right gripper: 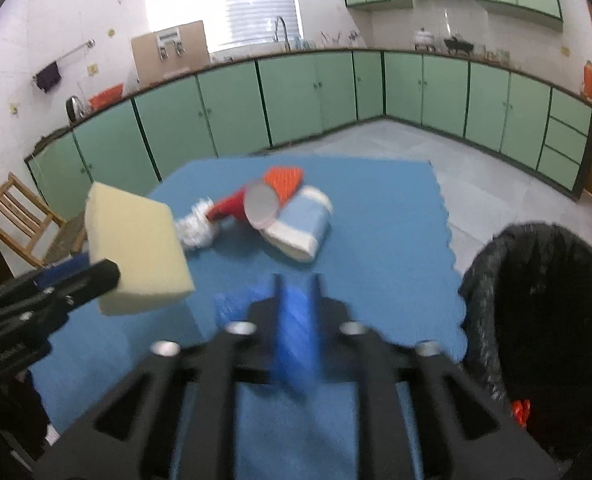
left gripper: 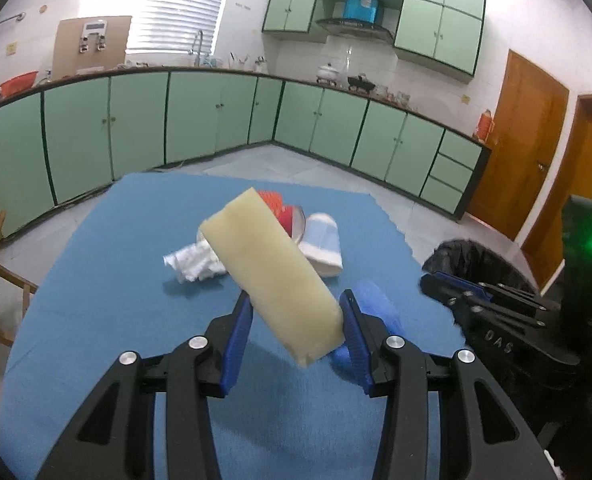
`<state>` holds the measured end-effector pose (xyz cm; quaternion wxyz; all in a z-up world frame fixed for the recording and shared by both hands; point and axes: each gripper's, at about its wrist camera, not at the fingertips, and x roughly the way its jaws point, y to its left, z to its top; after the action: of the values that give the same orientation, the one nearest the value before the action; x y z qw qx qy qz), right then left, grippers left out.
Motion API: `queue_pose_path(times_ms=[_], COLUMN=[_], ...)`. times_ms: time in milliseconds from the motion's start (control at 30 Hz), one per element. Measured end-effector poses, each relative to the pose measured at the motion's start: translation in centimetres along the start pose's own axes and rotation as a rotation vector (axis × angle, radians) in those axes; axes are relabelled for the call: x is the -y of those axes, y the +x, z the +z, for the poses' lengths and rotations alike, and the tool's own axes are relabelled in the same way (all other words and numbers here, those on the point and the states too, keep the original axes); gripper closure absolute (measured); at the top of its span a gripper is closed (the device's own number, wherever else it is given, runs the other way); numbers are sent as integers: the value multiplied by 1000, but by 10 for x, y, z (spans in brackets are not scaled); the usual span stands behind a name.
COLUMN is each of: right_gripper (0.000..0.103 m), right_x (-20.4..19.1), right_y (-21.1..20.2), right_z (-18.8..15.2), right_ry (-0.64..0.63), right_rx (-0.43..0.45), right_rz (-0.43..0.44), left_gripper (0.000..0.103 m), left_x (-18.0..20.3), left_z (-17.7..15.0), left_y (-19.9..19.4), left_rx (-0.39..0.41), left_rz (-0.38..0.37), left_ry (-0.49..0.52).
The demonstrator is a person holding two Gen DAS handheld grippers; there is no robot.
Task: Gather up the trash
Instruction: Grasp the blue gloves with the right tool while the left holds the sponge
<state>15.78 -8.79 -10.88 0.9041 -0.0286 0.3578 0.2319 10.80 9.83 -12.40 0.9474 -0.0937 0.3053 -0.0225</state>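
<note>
Left tool pinching sponge, carrying step. Right tool: blurred, grip unclear. Next: move sponge over bin, release.

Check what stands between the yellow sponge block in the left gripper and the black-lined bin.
The right gripper stands between the sponge block and the bin, beside the bin's rim. Nothing else visible blocks the way.

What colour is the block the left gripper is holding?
Pale cream-yellow, plain with no pattern. The foam block shows best in the left wrist view, between the left gripper pads.
</note>
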Motion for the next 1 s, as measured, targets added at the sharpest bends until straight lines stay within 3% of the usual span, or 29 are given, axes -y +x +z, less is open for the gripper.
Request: queue_pose_path(times_ms=[167, 367, 433, 567, 1000], right_gripper=[44, 43, 56, 92, 96], right_x=[-5, -8, -8, -8, 14], right_y=[20, 46, 52, 44, -26], right_z=[-14, -21, -22, -18, 21], right_ry=[-2, 2, 3, 2, 39], right_rx=[-46, -107, -135, -108, 77], right_rz=[10, 6, 32, 50, 40], left_gripper=[59, 59, 59, 59, 59], left_x=[-7, -17, -19, -20, 1], left_z=[-13, -14, -14, -15, 1], left_y=[7, 6, 7, 9, 6], left_rx=[-38, -32, -34, -40, -13], left_rz=[22, 40, 42, 43, 11], left_ry=[0, -11, -12, -17, 30])
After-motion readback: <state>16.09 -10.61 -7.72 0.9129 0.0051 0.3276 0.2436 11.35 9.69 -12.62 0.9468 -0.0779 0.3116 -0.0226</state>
